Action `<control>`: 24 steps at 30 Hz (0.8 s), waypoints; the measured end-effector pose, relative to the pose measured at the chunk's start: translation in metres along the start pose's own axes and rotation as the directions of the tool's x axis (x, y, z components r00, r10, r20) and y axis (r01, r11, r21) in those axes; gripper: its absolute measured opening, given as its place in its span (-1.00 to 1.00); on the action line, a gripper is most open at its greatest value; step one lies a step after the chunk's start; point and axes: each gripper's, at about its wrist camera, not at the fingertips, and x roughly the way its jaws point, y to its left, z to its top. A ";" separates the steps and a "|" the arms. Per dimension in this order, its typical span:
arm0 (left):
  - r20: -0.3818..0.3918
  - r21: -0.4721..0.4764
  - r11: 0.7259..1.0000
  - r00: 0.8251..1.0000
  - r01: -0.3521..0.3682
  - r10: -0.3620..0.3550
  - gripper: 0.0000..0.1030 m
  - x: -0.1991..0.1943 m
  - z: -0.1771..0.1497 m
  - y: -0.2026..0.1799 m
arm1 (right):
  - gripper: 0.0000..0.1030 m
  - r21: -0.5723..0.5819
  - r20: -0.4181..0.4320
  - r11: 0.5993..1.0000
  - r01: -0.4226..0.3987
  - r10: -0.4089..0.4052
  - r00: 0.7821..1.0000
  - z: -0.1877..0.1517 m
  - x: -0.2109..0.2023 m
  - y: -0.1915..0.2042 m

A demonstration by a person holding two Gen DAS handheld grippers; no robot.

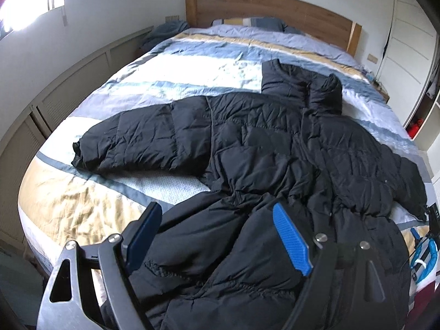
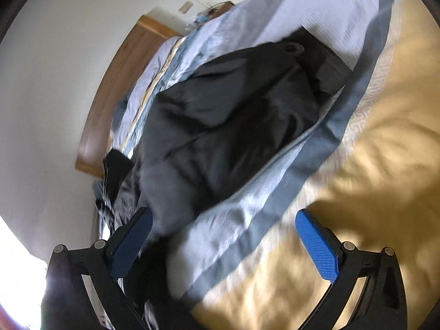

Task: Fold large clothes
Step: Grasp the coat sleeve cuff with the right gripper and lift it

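A large black puffer jacket (image 1: 275,143) lies spread on the bed, one sleeve stretched to the left, collar toward the headboard. My left gripper (image 1: 217,217) is open over the jacket's lower hem, and bunched black fabric fills the space between its blue pads. In the tilted, blurred right wrist view the jacket (image 2: 233,121) lies ahead on the striped cover. My right gripper (image 2: 224,220) is open and empty above the blue and tan cover, its left finger beside the jacket's edge.
The bed has a striped blue, white and tan cover (image 1: 82,209) and a wooden headboard (image 1: 269,8). White panelled cabinets (image 1: 55,88) run along the left. A wardrobe (image 1: 409,49) stands at the right. The right gripper's blue parts (image 1: 423,253) show at the lower right.
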 end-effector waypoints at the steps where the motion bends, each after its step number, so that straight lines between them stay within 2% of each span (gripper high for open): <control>1: -0.009 0.001 1.000 1.000 -0.008 0.008 0.60 0.004 0.001 -0.002 | 0.99 0.013 0.009 1.000 -0.008 0.008 1.000 0.006 0.004 -0.003; 6: -0.031 0.015 0.999 0.999 -0.034 0.034 0.60 0.015 0.003 -0.012 | 0.99 0.066 0.070 0.996 -0.054 0.050 0.996 0.038 0.015 -0.009; 13: -0.053 0.053 0.998 0.998 -0.031 0.034 0.60 0.024 -0.001 -0.029 | 0.98 0.131 0.126 0.986 -0.101 0.084 0.988 0.075 0.023 -0.010; 15: -0.057 0.055 0.998 0.998 -0.028 0.031 0.60 0.026 -0.003 -0.030 | 0.89 0.140 0.131 0.984 -0.110 0.091 0.987 0.078 0.021 -0.011; 16: -0.062 0.053 0.998 0.998 -0.022 0.025 0.60 0.027 -0.004 -0.032 | 0.62 0.138 0.134 0.984 -0.114 0.096 0.986 0.082 0.020 -0.011; 17: -0.064 0.053 0.998 0.998 -0.018 0.021 0.60 0.027 -0.004 -0.032 | 0.12 0.140 0.130 0.983 -0.121 0.103 0.986 0.081 0.019 -0.015; 19: -0.063 0.055 0.998 0.998 -0.014 0.017 0.60 0.026 -0.005 -0.034 | -0.30 0.158 0.124 0.978 -0.134 0.115 0.986 0.086 0.019 -0.021; 24: -0.034 0.084 0.996 0.999 -0.003 0.006 0.60 0.015 -0.005 -0.038 | -0.58 0.091 0.120 0.985 -0.145 0.134 0.984 0.090 0.004 -0.008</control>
